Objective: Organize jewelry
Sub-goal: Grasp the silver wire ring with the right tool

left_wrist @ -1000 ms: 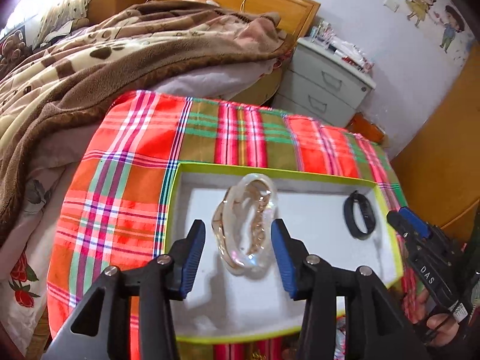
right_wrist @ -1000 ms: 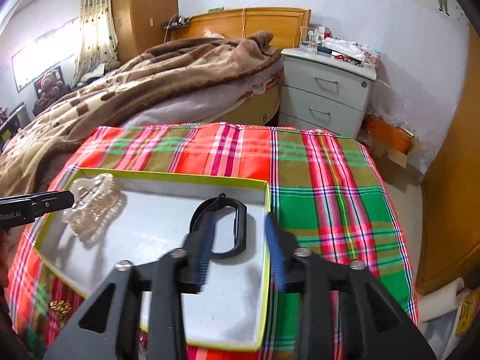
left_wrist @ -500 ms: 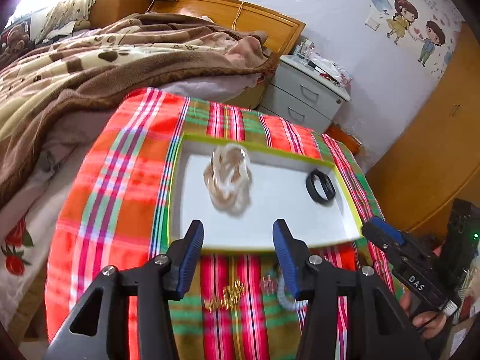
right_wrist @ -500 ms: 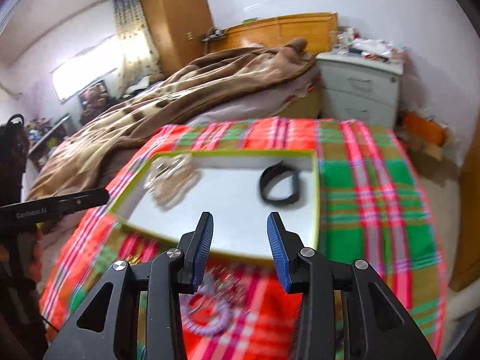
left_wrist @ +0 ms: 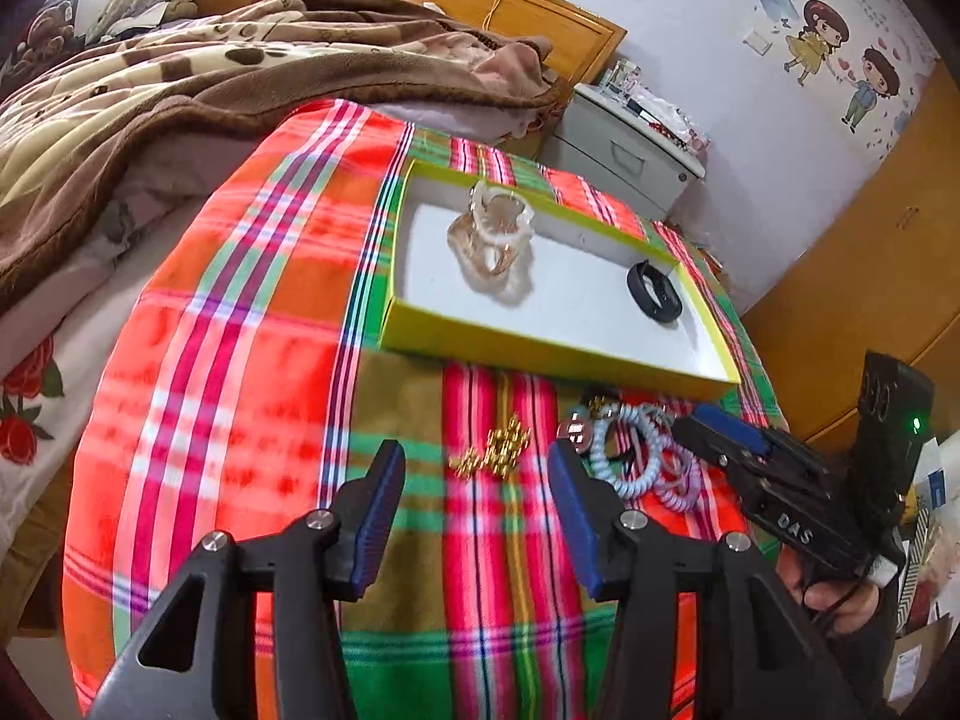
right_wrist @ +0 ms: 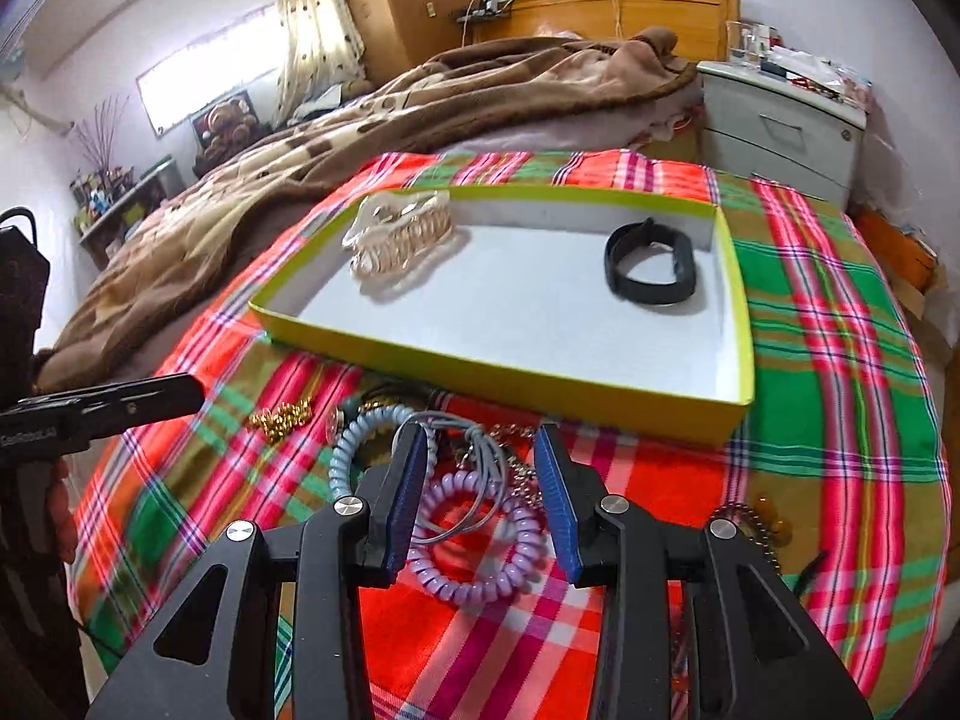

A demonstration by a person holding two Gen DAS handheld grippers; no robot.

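Left view: my left gripper (left_wrist: 474,516) hangs with jaws apart, nothing between – gold beads (left_wrist: 495,447) just ahead on the plaid cloth (left_wrist: 240,312).

Right view: my right gripper (right_wrist: 480,501) gapes around a lilac coil band (right_wrist: 480,546), lying flat, unpinched – glossy black bracelet (right_wrist: 651,264) in the tray (right_wrist: 498,369)

"DAS" stands in white on the right gripper (left_wrist: 723,429), beside the yellow-green tray (left_wrist: 540,354); the left gripper's (right_wrist: 180,393) lettering is cut off.
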